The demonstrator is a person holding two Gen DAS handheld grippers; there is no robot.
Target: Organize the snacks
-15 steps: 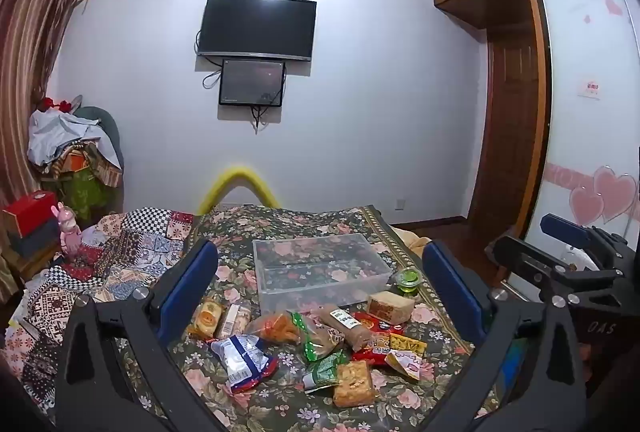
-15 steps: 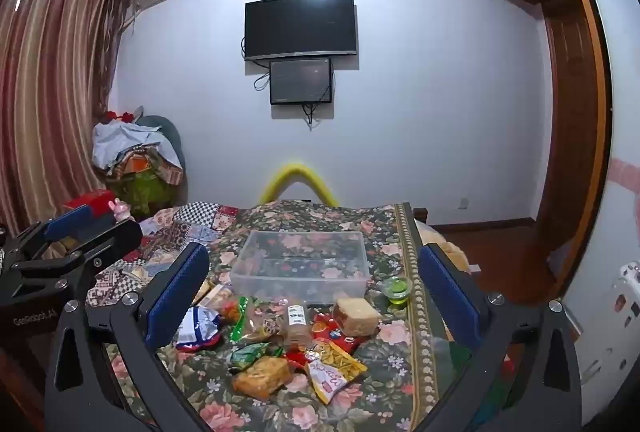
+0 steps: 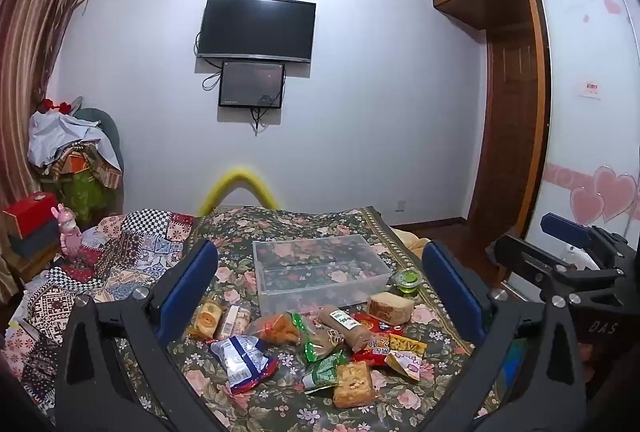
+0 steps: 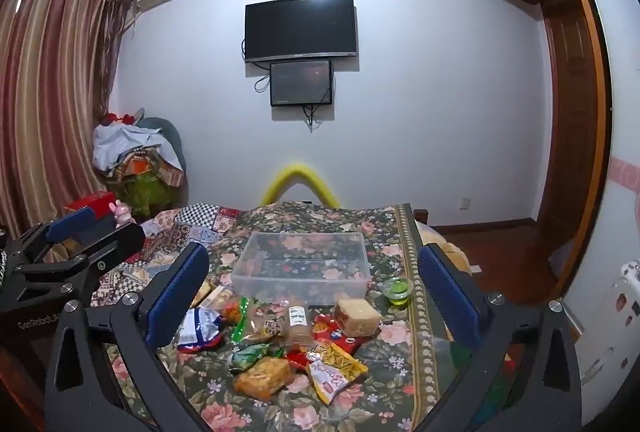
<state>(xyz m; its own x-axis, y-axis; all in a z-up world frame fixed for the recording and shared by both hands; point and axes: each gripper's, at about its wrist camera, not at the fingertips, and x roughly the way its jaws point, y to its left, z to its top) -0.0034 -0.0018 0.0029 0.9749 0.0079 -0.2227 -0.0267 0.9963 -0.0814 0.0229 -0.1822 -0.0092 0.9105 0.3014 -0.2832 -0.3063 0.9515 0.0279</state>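
Note:
Several snack packets lie in a heap on a floral cloth: a blue-white bag [image 3: 244, 356], an orange cracker pack [image 3: 354, 384], a wrapped cake block [image 3: 390, 308] and a green jelly cup [image 3: 407, 278]. An empty clear plastic box [image 3: 320, 268] stands just behind them; it also shows in the right wrist view [image 4: 302, 266]. My left gripper [image 3: 320, 292] is open and empty, above and short of the heap. My right gripper [image 4: 312, 292] is open and empty too, to the right of the left one. The cracker pack [image 4: 262, 378] and cake block [image 4: 356, 316] also show in the right wrist view.
The cloth's right edge [image 4: 418, 272] drops to a wooden floor. A patchwork quilt [image 3: 120, 252] lies left of the snacks. A pile of clothes [image 3: 76, 160], a red box [image 3: 30, 212] and a pink toy [image 3: 70, 232] stand at far left. A yellow arch [image 3: 240, 184] rises behind.
Both views have shifted slightly; the snacks and box sit about where they were. Both grippers stay open.

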